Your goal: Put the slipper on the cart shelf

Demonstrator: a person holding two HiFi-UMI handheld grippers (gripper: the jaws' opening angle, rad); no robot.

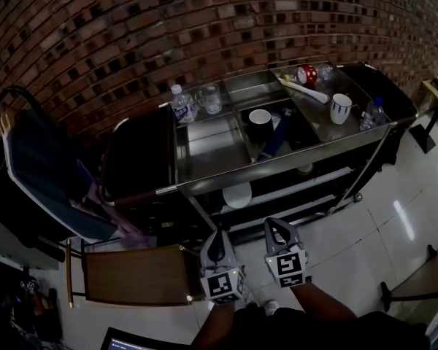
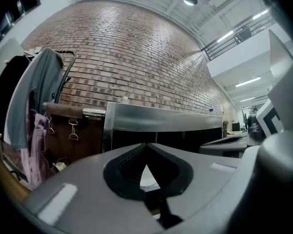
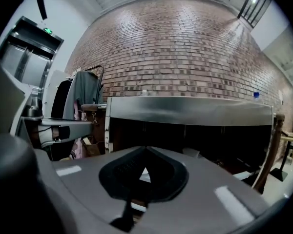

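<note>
The steel cart [image 1: 204, 168] stands against the brick wall, with lower shelves [image 1: 306, 184] under its top. A blue elongated thing [image 1: 277, 133], possibly the slipper, leans in the cart's dark middle well. My left gripper [image 1: 217, 235] and right gripper [image 1: 277, 224] hang side by side in front of the cart, low and short of it. In the left gripper view the left gripper [image 2: 146, 145] has its tips touching and nothing between them. The right gripper [image 3: 145, 149] is shut the same way, empty. Both point at the cart's front.
On the cart top stand a water bottle [image 1: 181, 103], a glass jar [image 1: 209, 98], a black mug [image 1: 260, 123], a white cup [image 1: 340, 108] and a red item [image 1: 307, 74]. A round white thing [image 1: 239, 194] sits on a lower shelf. A wooden chair [image 1: 135, 275] and hanging clothes [image 1: 44, 173] are at left.
</note>
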